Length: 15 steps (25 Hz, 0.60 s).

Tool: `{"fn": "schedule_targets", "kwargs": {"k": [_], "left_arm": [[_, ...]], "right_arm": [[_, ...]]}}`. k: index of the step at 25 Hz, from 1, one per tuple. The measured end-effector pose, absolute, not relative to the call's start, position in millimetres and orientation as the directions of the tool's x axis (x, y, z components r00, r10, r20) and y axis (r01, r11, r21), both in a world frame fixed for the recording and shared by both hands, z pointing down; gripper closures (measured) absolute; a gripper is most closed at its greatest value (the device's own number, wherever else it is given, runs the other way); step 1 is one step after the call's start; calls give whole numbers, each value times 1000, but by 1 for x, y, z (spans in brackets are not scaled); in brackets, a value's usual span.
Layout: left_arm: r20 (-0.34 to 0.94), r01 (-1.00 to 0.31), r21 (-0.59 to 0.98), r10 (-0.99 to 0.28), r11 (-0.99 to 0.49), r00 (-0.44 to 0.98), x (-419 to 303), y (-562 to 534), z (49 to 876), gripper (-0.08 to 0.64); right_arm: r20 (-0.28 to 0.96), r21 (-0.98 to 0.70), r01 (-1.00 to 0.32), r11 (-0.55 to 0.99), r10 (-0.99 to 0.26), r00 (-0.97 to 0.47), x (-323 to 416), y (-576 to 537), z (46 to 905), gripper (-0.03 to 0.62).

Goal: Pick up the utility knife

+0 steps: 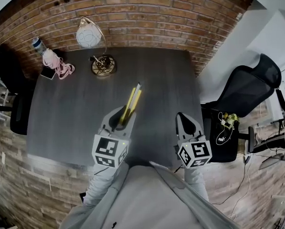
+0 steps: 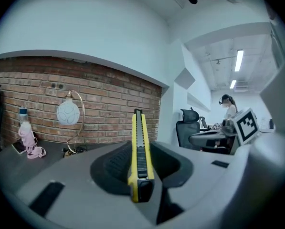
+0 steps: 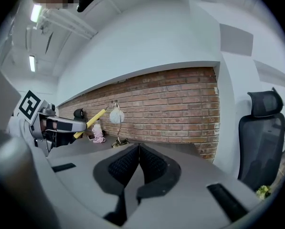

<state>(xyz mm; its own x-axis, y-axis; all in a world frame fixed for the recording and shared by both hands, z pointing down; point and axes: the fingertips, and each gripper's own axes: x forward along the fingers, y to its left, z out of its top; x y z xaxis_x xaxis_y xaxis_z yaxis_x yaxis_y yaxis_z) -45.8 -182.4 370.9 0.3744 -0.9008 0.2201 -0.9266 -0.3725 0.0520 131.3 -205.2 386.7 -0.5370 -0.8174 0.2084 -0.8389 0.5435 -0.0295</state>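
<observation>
A yellow utility knife (image 1: 131,100) with a black slider is clamped between the jaws of my left gripper (image 1: 123,117); it sticks out forward, lifted off the dark grey table (image 1: 75,109). In the left gripper view the utility knife (image 2: 138,151) stands edge-on between the jaws, pointing toward the brick wall. My right gripper (image 1: 183,119) hangs over the table's near right edge, jaws pressed together with nothing in them. From the right gripper view the left gripper (image 3: 68,126) and the utility knife (image 3: 90,122) show at the left.
A globe lamp on a brass base (image 1: 103,65) stands at the table's far middle. A pink bundle (image 1: 56,65), a bottle (image 1: 38,45) and a phone (image 1: 47,73) lie at the far left corner. Black office chairs (image 1: 245,89) stand to the right and left of the table.
</observation>
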Motion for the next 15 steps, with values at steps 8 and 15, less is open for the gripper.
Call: {"fn": "schedule_targets", "kwargs": {"k": [8, 15], "left_arm": [[227, -938, 69, -910, -341, 347, -61, -173, 376, 431], [232, -932, 74, -903, -355, 363, -53, -174, 379, 433]], "right_arm": [[201, -31, -833, 553, -813, -547, 126, -200, 385, 574], [195, -40, -844, 534, -825, -531, 134, -198, 383, 574]]}}
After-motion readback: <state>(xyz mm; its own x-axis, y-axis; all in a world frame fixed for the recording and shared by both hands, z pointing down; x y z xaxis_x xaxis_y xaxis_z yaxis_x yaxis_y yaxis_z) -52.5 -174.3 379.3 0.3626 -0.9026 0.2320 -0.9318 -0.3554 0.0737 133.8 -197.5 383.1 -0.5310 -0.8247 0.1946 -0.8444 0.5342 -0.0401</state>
